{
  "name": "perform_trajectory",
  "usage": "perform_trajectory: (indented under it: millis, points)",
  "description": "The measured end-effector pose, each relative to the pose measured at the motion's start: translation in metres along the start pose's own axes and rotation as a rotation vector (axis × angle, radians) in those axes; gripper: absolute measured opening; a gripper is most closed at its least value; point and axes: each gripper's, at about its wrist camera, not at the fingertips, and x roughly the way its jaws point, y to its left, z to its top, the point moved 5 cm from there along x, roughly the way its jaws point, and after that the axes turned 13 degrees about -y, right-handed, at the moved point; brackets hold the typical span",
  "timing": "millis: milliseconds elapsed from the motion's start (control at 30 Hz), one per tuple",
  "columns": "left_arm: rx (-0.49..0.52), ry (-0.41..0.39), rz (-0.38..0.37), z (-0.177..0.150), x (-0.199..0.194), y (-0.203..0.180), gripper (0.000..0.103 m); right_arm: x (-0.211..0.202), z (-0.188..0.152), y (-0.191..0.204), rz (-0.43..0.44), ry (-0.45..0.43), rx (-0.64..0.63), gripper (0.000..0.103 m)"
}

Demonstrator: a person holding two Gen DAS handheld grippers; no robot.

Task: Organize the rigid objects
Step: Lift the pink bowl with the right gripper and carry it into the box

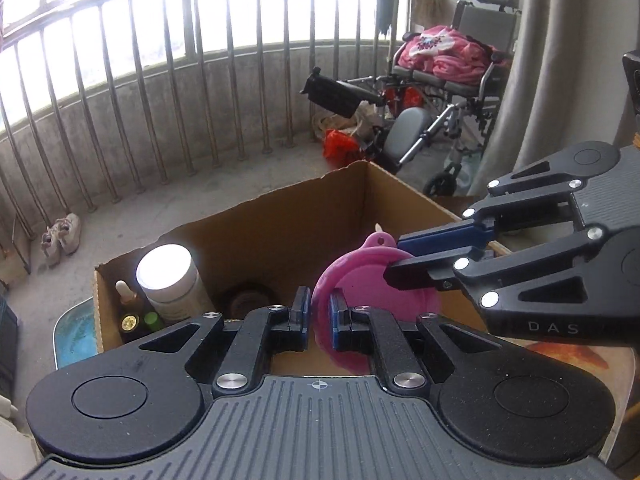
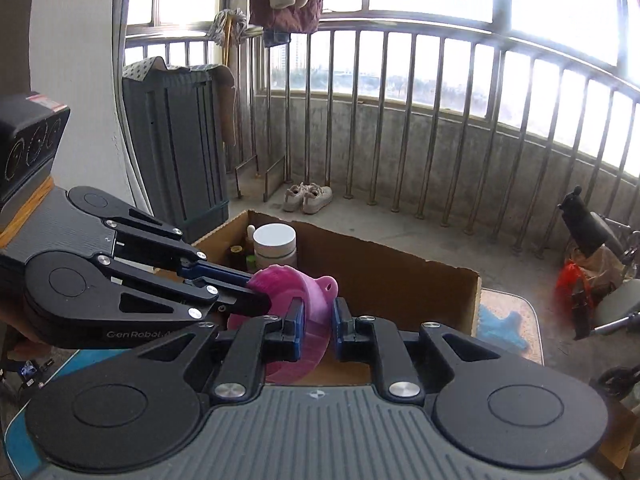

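Fingers of both my grippers are pinching the same pink funnel [image 1: 360, 292] right now, holding it in the air over the open cardboard box [image 1: 280, 220]. My left gripper [image 1: 319, 312] is clamping the funnel's rim between its blue pads, and in the left wrist view my right gripper [image 1: 400, 258] is reaching in from the right, its fingers closing on the funnel's upper edge just below the little hanging tab. From the right wrist view, my right gripper [image 2: 316, 320] is squeezing the ribbed wall of the funnel [image 2: 304, 300], while the left gripper [image 2: 260, 292] is gripping it from the left. Down in the far corner of the box, a white-lidded jar [image 1: 170, 280] is standing upright beside small bottles [image 1: 132, 312]. A wheelchair [image 1: 452, 92] piled with pink fabric is sitting by the railing.
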Motion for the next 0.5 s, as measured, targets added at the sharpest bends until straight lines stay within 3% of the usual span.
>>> perform_trajectory:
  millis: [233, 367, 433, 500]
  points:
    - [-0.003, 0.229, -0.033, -0.010, 0.080, 0.026, 0.008, 0.102, -0.035, -0.005, -0.004, 0.266, -0.044, 0.016]
    - [-0.041, 0.249, -0.042, -0.005, 0.107, 0.034, 0.008, 0.136, -0.052, -0.024, -0.023, 0.415, 0.067, 0.014]
    - [-0.100, 0.262, -0.092, -0.004, 0.118, 0.039, 0.008, 0.142, -0.053, -0.035, -0.043, 0.425, 0.137, 0.015]
    - [-0.101, 0.272, -0.082, -0.006, 0.126, 0.041, 0.008, 0.151, -0.059, -0.045, -0.093, 0.457, 0.104, 0.019]
